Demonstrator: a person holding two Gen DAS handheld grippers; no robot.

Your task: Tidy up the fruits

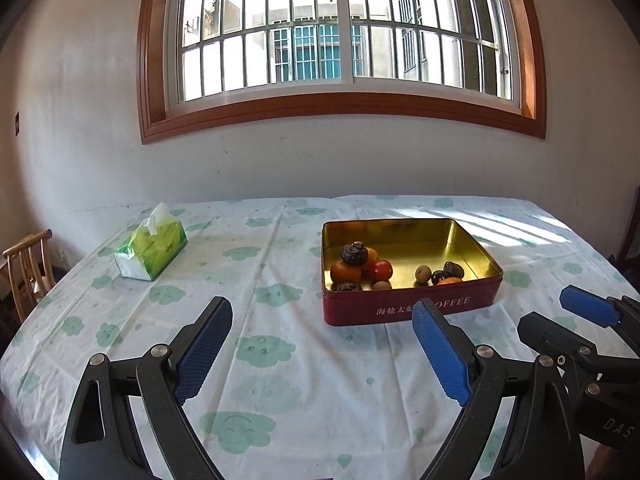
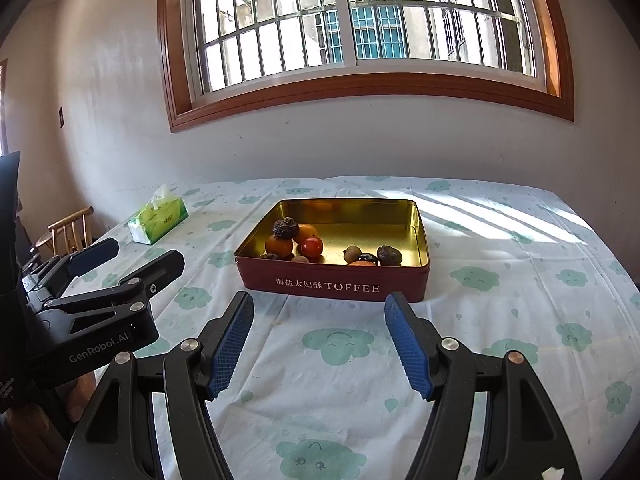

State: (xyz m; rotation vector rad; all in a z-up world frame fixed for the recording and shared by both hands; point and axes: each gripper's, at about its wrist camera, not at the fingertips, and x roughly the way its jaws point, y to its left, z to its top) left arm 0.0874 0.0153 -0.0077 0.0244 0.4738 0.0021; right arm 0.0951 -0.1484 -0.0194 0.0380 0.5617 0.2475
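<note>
Cloud-print tablecloth point(image 2: 500, 320) under barred window point(image 2: 360, 28). Red toffee tin point(image 2: 332, 286) mid-table, fruits point(image 2: 312, 245) lying inside it; tissue pack point(image 2: 158, 220) well left of tin. Left gripper point(image 1: 322, 348) and right gripper point(image 2: 320, 340) both near tin's front wall, fingers spread wide, nothing held.

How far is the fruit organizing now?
Done: the fruits lie inside the tin, none on the tablecloth. In hand: nothing; the left gripper and right gripper are open and short of the tin. No remaining step is visible.
</note>
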